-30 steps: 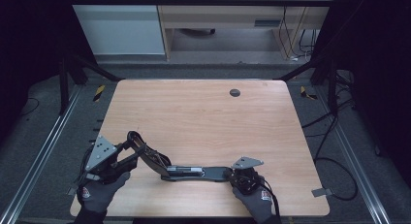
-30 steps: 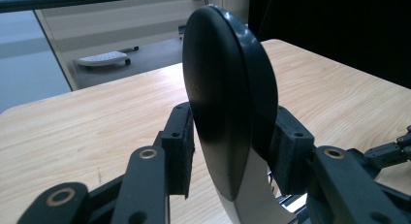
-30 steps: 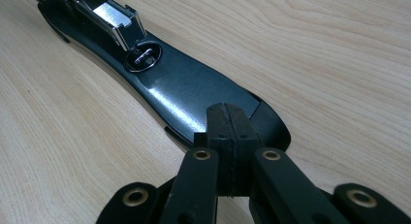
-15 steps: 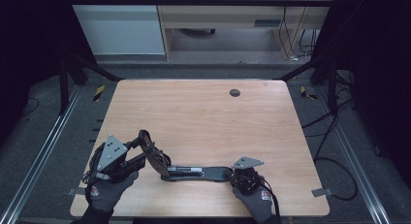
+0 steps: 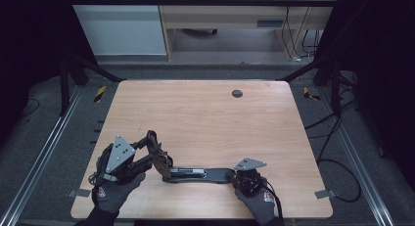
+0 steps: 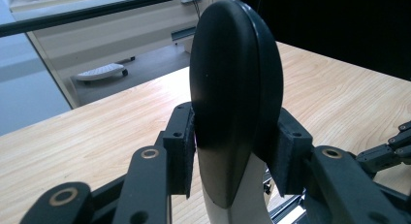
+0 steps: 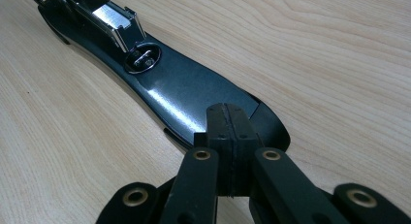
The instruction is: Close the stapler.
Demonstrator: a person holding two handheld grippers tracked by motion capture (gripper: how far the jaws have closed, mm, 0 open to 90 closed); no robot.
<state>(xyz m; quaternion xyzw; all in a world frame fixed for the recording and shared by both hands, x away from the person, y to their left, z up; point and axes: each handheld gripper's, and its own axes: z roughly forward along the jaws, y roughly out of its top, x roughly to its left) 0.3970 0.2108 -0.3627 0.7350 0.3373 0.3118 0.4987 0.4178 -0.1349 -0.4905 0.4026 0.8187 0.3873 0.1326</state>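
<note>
Fingers (image 6: 183, 151) of the left gripper (image 5: 147, 148) are clamped on the raised black top arm (image 6: 236, 98) of an opened stapler (image 5: 195, 173). Its base (image 7: 184, 90), lying flat near the table's (image 5: 205, 118) front edge, is pressed down by the right gripper (image 7: 228, 136), whose fingers are held together.

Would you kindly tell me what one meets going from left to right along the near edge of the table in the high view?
Left gripper → raised stapler top → flat stapler base → right gripper.
</note>
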